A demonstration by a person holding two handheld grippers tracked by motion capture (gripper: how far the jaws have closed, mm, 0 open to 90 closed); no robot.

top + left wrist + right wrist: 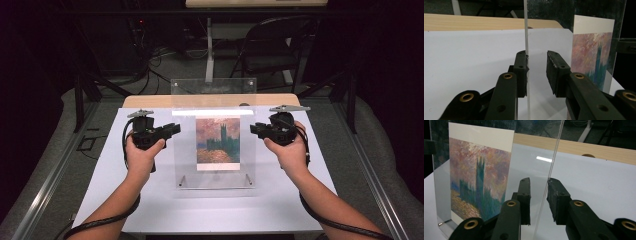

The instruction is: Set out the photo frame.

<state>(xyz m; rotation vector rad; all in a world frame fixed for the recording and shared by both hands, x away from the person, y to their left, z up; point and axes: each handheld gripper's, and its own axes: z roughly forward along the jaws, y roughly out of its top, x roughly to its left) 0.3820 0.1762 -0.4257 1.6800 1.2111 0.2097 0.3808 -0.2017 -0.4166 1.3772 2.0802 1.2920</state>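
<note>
A clear acrylic picture stand (185, 150) rises upright in the middle of the white mat (150, 200). It holds a painted print (218, 142) of a blue-green tower under a pink sky. My left gripper (175, 129) is at the stand's left edge and my right gripper (254, 130) at its right edge. In the left gripper view the sheet's edge (526, 30) runs between my jaws (536, 58), against one pad with a gap to the other. In the right gripper view the edge (555, 150) likewise stands between my jaws (539, 186), touching one pad only. The print (479, 177) shows beside them.
The mat lies on a wooden tabletop (150, 101). Behind the table are a black folding chair (270, 45), a white table leg (210, 50) and cables on the floor. Metal rails run along both sides of the table.
</note>
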